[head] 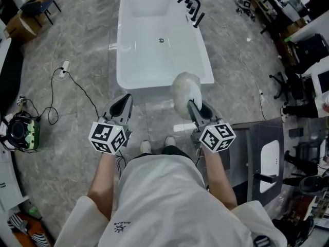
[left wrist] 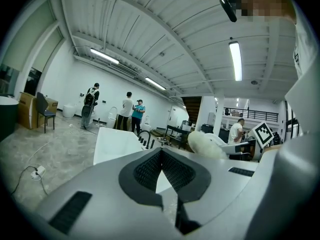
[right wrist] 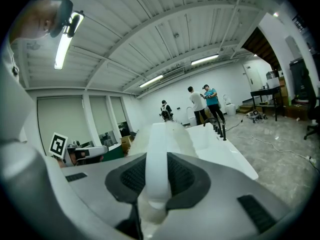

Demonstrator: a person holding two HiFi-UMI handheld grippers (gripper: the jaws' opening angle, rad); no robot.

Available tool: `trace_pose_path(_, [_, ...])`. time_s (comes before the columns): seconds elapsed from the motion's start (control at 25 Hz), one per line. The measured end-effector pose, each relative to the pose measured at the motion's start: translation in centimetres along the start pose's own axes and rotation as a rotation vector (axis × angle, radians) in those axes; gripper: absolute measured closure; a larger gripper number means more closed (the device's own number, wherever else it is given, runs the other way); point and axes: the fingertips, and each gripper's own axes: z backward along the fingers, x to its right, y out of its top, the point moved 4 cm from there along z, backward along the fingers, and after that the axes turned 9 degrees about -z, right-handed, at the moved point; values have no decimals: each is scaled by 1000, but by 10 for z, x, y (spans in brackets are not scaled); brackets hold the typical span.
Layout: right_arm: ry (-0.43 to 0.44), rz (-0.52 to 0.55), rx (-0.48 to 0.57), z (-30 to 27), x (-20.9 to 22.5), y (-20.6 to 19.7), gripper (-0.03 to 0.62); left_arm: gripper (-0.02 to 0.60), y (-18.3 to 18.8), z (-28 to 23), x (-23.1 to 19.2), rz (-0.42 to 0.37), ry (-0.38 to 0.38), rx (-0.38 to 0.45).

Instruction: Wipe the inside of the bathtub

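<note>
White: one bathtub point(head: 154, 84), one duster point(head: 185, 89) clamped in right hand-held gripper point(head: 191, 104); left hand-held gripper point(head: 123, 103) closed.

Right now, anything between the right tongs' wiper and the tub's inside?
Nothing visible. The fluffy wiper in the right tongs is at the bathtub's near rim; the tub is empty, black faucet off on the far right rim.

Bright ceiling tube lights point(left wrist: 235, 60); fisheye-warped edges

head view looks down, gripper views look level; all share the bathtub point(head: 154, 60).
</note>
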Motion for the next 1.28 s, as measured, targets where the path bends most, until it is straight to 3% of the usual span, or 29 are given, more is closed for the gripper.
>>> trace_pose_path(0.64, [24, -27, -15, -34, 17, 6, 497, 575, -6, -24, -15, 1, 8, -26])
trace_pose_path(1.28, [104, -44, -92, -122, 89, 47, 497, 575, 11, -128, -35, 3, 40, -47])
